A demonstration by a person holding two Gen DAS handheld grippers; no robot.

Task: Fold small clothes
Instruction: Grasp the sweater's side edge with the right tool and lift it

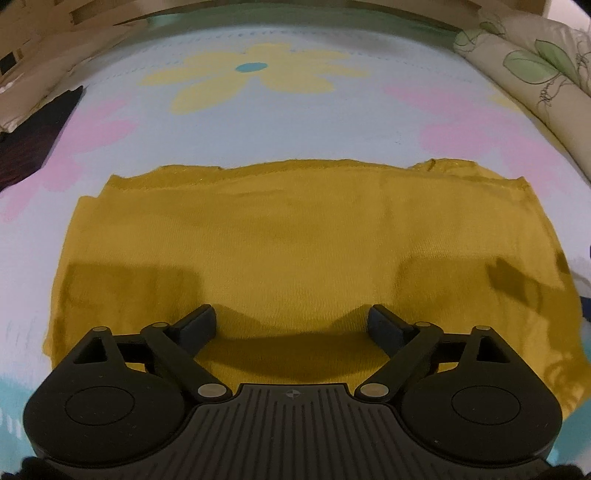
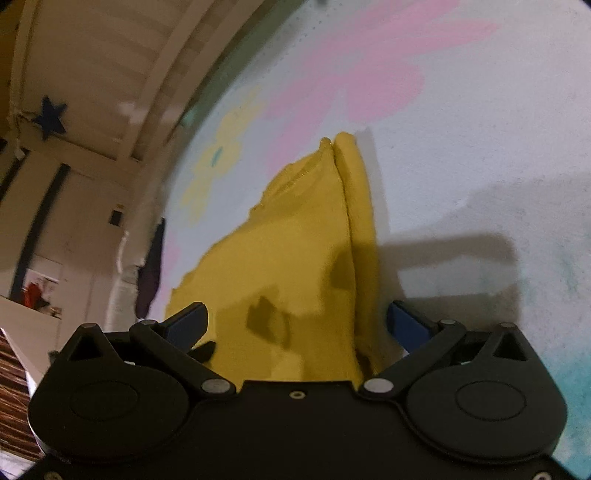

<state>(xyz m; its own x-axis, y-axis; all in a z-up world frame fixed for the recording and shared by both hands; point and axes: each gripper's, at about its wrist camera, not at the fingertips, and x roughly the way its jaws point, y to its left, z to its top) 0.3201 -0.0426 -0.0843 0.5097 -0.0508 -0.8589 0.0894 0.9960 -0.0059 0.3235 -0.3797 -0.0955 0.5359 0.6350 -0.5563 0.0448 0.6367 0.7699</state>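
A mustard-yellow garment [image 1: 295, 236] lies flat and folded on a pale blue sheet with flower prints [image 1: 332, 122]. My left gripper [image 1: 291, 325] hovers over its near edge, jaws wide apart, nothing between the pads. In the right wrist view the same yellow garment [image 2: 295, 240] runs away from me, with a folded ridge along its right side. My right gripper [image 2: 297, 323] is open at the garment's near end. Its fingers stand on either side of the cloth and do not press on it.
A floral pillow [image 1: 535, 74] lies at the far right of the bed. A dark garment [image 1: 33, 140] rests at the left edge, also seen as a dark garment [image 2: 149, 273] in the right wrist view. Beyond the bed are a wooden frame [image 1: 110, 14] and a wall.
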